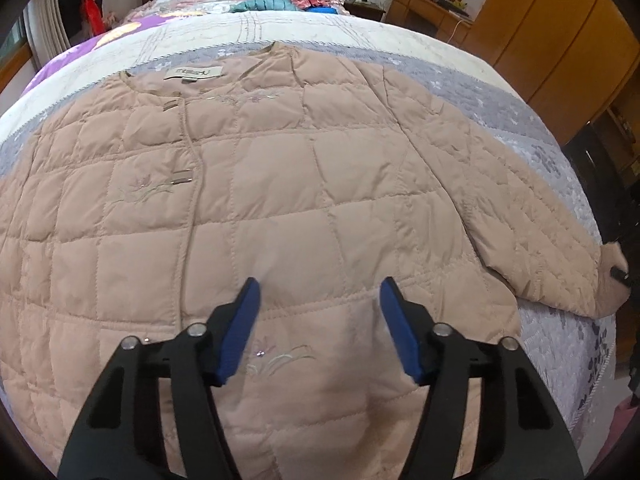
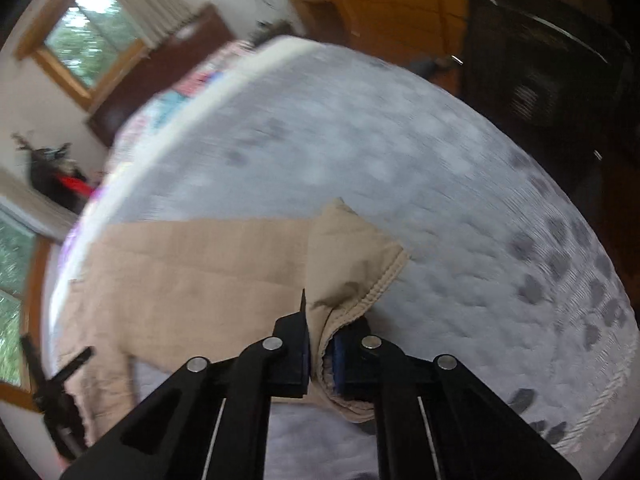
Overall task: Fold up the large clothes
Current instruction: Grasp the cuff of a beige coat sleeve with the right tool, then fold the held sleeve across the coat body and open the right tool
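Note:
A beige quilted jacket (image 1: 256,200) lies spread face up on the bed, collar at the far side, one sleeve (image 1: 532,216) stretched out to the right. My left gripper (image 1: 320,292) is open and hovers over the jacket's lower front, near an embroidered flower. My right gripper (image 2: 322,336) is shut on the sleeve's cuff (image 2: 352,276), which bunches between the blue pads; its tip also shows at the sleeve end in the left wrist view (image 1: 620,272). The right wrist view is blurred by motion.
The bed carries a grey flowered bedspread (image 2: 440,184) and piled bedding (image 1: 276,0) near the dark headboard. Wooden cabinets (image 1: 540,28) stand to the right, a window (image 2: 92,36) beyond. The bed's edge (image 1: 600,360) drops off at right.

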Demonstrator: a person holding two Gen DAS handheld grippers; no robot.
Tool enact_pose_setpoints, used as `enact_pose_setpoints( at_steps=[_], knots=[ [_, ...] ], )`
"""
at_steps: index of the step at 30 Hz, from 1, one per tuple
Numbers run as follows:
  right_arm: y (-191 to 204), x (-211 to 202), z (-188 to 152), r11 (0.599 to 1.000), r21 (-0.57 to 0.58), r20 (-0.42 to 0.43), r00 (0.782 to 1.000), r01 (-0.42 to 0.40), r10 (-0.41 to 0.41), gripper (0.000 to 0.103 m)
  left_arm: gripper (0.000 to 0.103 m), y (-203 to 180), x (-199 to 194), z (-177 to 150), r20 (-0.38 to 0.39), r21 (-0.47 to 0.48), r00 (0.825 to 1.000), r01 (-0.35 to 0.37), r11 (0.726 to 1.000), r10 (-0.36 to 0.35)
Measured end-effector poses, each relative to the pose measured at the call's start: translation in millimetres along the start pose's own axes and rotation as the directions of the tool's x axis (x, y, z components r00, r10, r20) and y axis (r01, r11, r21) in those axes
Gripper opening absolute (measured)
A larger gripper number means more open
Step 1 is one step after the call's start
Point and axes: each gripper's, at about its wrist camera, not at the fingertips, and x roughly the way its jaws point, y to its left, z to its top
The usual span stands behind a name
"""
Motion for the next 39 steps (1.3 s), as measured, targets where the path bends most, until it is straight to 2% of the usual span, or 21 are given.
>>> enact_pose_setpoints(
  at_steps=[3,7,9,15,19,24,27,28,31,33,35,37,39],
  knots=[
    [43,-9,3,0.994,-0.060,0.019,0.996,-0.088,0.089,0.008,0.052,4,-4,-1,0.004,0.001,1.000,0.000,1.000,0.000],
    [106,-2,3,0.979,-0.168,0.008,0.993,-0.118,0.121,0.008,0.042,14,-13,-5,0.011,-0.004,1.000,0.006,1.000,-0.006],
    [140,8,-1,0.964,-0.214,-0.020,0.988,-0.157,0.156,0.008,0.042,21,-17,-7,0.014,-0.010,1.000,0.007,1.000,-0.006],
    [217,43,-20,0.925,-0.324,-0.099,0.979,-0.200,0.177,0.008,0.042,44,-31,-10,0.038,-0.031,0.999,0.000,1.000,0.001],
    [258,75,-36,0.902,-0.394,-0.130,0.982,-0.176,0.135,0.008,0.042,53,-34,-11,0.042,-0.037,0.999,-0.011,0.999,0.012],
    [280,106,-49,0.889,-0.414,-0.194,0.973,-0.197,0.125,0.011,0.042,60,-31,-14,0.037,-0.045,0.999,-0.012,0.999,0.014],
    [280,108,-53,0.877,-0.394,-0.240,0.952,-0.274,0.190,0.023,0.042,61,-29,-14,0.028,-0.052,1.000,-0.001,0.999,0.002],
    [278,100,-53,0.861,-0.375,-0.254,0.931,-0.344,0.261,0.028,0.044,60,-29,-13,0.027,-0.052,1.000,0.007,0.999,-0.005],
    [265,75,-48,0.833,-0.336,-0.230,0.896,-0.440,0.381,0.034,0.047,50,-30,-12,0.031,-0.042,0.999,0.029,0.999,-0.028],
    [255,59,-43,0.852,-0.341,-0.168,0.918,-0.397,0.360,0.034,0.051,39,-30,-10,0.033,-0.033,0.998,0.058,0.998,-0.057],
    [234,48,-38,0.912,-0.336,-0.071,0.972,-0.235,0.224,0.035,0.055,20,-30,-7,0.033,-0.014,0.994,0.108,0.994,-0.107],
    [213,43,-33,0.940,-0.305,-0.012,0.987,-0.154,0.158,0.035,0.063,1,-26,-4,0.021,-0.002,0.985,0.169,0.986,-0.168],
    [189,43,-30,0.962,-0.243,0.016,0.991,-0.123,0.131,0.035,0.066,-23,-18,0,-0.003,0.005,0.973,0.231,0.973,-0.231]
  ],
)
